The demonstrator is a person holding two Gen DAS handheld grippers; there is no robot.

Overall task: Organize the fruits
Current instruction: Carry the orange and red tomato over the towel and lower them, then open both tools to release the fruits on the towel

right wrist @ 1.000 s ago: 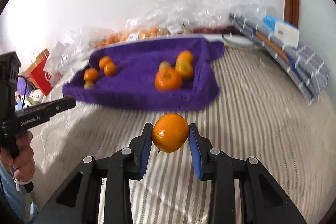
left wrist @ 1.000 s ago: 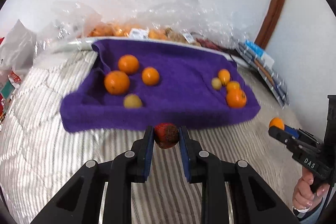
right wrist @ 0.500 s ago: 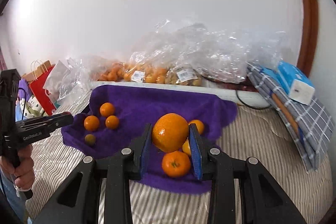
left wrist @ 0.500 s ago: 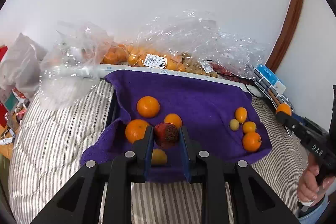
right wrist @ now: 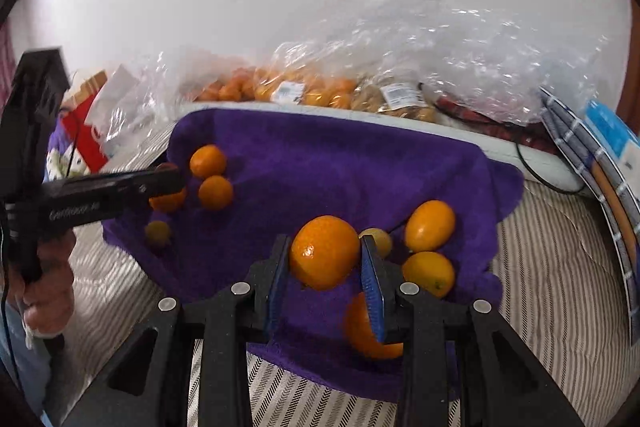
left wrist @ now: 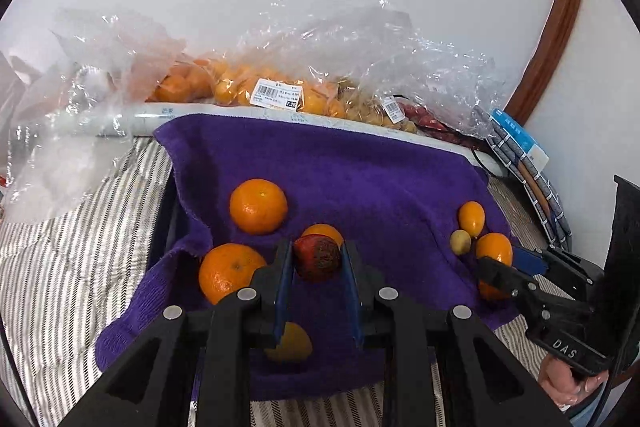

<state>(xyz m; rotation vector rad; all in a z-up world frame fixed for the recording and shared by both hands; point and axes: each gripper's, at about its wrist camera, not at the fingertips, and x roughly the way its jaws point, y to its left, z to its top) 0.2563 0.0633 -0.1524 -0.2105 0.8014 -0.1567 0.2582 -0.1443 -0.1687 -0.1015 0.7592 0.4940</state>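
A purple towel (left wrist: 360,179) lies on the striped bed, also in the right wrist view (right wrist: 320,171). My left gripper (left wrist: 318,259) is shut on a dark red fruit (left wrist: 317,257), held over the towel's left group of oranges (left wrist: 258,205). My right gripper (right wrist: 326,255) is shut on an orange (right wrist: 324,251), held above the towel's right group of small yellow-orange fruits (right wrist: 430,225). The right gripper also shows at the right edge of the left wrist view (left wrist: 508,275); the left gripper shows at the left of the right wrist view (right wrist: 160,183).
Clear plastic bags of oranges (left wrist: 256,87) lie along the wall behind the towel. Folded checked cloth and a blue box (right wrist: 608,147) lie at the right. A red paper bag (right wrist: 86,139) stands at the left. Striped bedding (left wrist: 72,267) surrounds the towel.
Both grippers moved forward over the towel with their fruits still held, and the towel now appears larger and closer in both views.
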